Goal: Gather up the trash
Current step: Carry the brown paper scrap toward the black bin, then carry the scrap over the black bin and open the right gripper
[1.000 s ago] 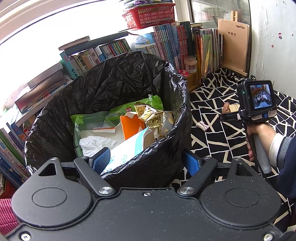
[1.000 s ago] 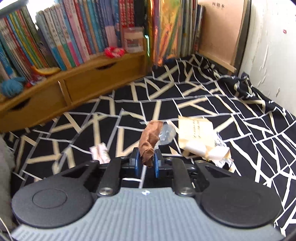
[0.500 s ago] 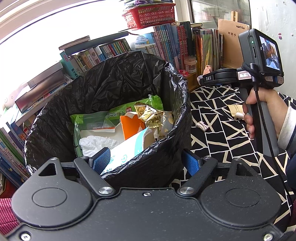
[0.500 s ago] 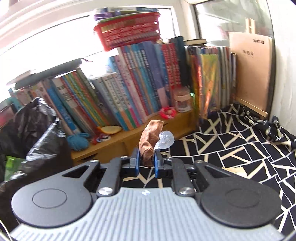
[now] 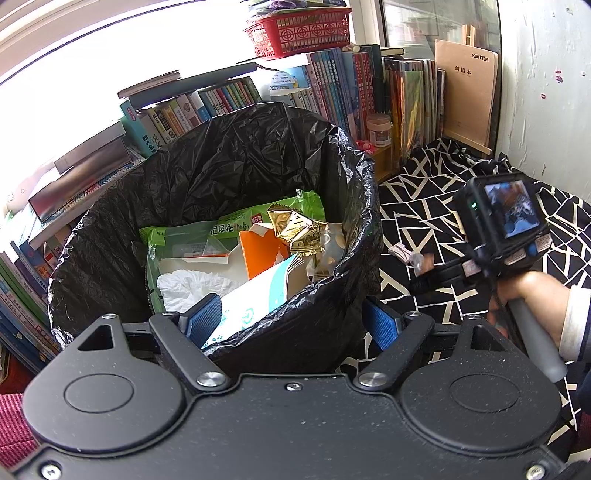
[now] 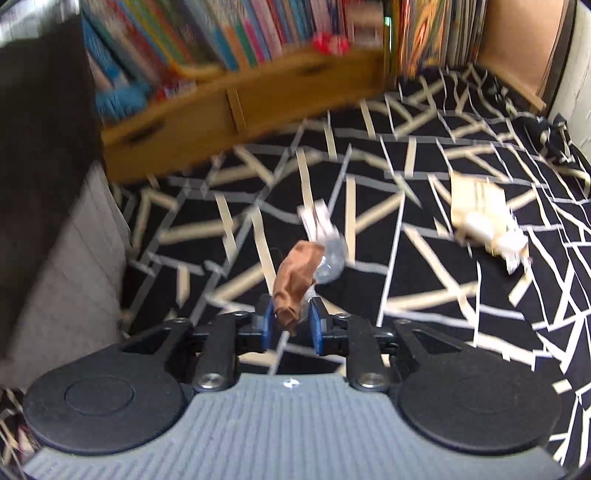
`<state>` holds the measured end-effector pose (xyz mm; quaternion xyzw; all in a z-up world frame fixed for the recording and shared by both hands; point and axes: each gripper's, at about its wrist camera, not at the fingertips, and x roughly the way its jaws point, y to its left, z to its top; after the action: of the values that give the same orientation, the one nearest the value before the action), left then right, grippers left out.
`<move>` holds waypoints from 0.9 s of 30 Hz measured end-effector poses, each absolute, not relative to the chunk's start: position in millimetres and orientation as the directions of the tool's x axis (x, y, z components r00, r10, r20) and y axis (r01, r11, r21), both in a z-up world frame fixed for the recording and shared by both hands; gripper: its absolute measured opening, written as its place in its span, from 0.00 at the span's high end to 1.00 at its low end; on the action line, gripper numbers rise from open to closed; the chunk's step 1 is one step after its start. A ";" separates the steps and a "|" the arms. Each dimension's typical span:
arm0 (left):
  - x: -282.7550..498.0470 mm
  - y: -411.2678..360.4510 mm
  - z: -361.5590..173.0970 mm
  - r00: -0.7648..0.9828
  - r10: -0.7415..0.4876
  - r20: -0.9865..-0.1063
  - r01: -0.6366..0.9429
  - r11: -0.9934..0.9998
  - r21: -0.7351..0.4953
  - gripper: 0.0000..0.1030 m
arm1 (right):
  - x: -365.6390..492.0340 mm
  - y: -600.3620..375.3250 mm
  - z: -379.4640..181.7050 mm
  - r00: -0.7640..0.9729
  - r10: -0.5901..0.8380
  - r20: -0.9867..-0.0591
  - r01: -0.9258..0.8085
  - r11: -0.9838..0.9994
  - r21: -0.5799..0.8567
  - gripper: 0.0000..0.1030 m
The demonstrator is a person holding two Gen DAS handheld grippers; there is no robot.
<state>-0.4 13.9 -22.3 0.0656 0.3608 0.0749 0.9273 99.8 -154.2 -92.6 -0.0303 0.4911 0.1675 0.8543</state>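
Note:
A bin lined with a black bag (image 5: pixel 229 177) holds green, orange, gold and white packaging. My left gripper (image 5: pixel 291 321) stands astride its near rim, one blue pad inside and one outside, both pad faces bare. To the right of the bin and below its rim, a hand (image 5: pixel 524 291) holds my right gripper (image 5: pixel 421 273). Its jaws are opening, and a brown crumpled wrapper (image 6: pixel 293 284) with a clear plastic bit (image 6: pixel 330 262) still sits loosely between the parted pads (image 6: pixel 264 325). The right gripper (image 6: pixel 290 325) points down at the black-and-cream patterned cloth (image 6: pixel 406 295).
Tan paper (image 6: pixel 476 199) with white crumpled scraps (image 6: pixel 509 243) lies on the cloth to the right, and a small pale scrap (image 6: pixel 317 221) lies ahead. The bin's grey wall (image 6: pixel 74 266) is close on the left. A wooden shelf (image 6: pixel 236 107) of books runs behind, under a red basket (image 5: pixel 299 33).
The right gripper rose to shelf height with the wrapper clamped, then swung down beside the bin, and its jaws have parted. The left gripper and the bin have stayed still.

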 end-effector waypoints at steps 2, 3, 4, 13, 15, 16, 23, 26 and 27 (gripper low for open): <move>-0.4 13.9 -22.4 0.728 0.187 -0.659 -0.092 0.980 0.176 0.21 | 94.5 -152.6 -98.3 0.463 0.227 -0.857 -0.312 0.947 0.082 0.30; -0.3 14.0 -22.3 0.728 0.187 -0.659 -0.092 0.980 0.176 0.21 | 93.3 -151.7 -97.7 0.473 0.217 -0.854 -0.316 0.947 0.066 0.27; -0.3 14.0 -22.3 0.728 0.187 -0.659 -0.092 0.980 0.176 0.21 | 92.2 -150.8 -96.1 0.484 0.213 -0.849 -0.323 0.945 0.053 0.27; -0.3 14.1 -22.3 0.728 0.187 -0.659 -0.092 0.980 0.176 0.21 | 91.5 -141.7 -87.2 0.426 0.271 -0.863 -0.384 0.918 0.099 0.29; -0.3 14.0 -22.4 0.728 0.187 -0.660 -0.092 0.980 0.176 0.21 | 90.5 -136.2 -88.2 0.396 0.282 -0.874 -0.397 0.911 0.114 0.29; -0.3 14.1 -22.4 0.728 0.187 -0.660 -0.092 0.980 0.176 0.21 | 88.5 -132.9 -89.9 0.385 0.290 -0.876 -0.410 0.904 0.120 0.29; -0.1 14.4 -21.7 0.728 0.186 -0.660 -0.092 0.980 0.175 0.21 | 82.3 -120.6 -118.5 0.373 0.249 -0.894 -0.458 0.887 0.056 0.30; -0.2 14.5 -21.3 0.728 0.186 -0.660 -0.092 0.980 0.176 0.21 | 78.5 -117.9 -122.7 0.385 0.258 -0.886 -0.478 0.877 0.048 0.31; -0.3 14.5 -21.3 0.728 0.187 -0.659 -0.091 0.980 0.176 0.21 | 77.6 -116.6 -121.7 0.386 0.263 -0.884 -0.483 0.874 0.048 0.45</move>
<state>-0.3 14.5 -21.3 0.0660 0.3610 0.0749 0.9272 77.6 -116.6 -121.7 -0.1092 0.5059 0.2260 0.8253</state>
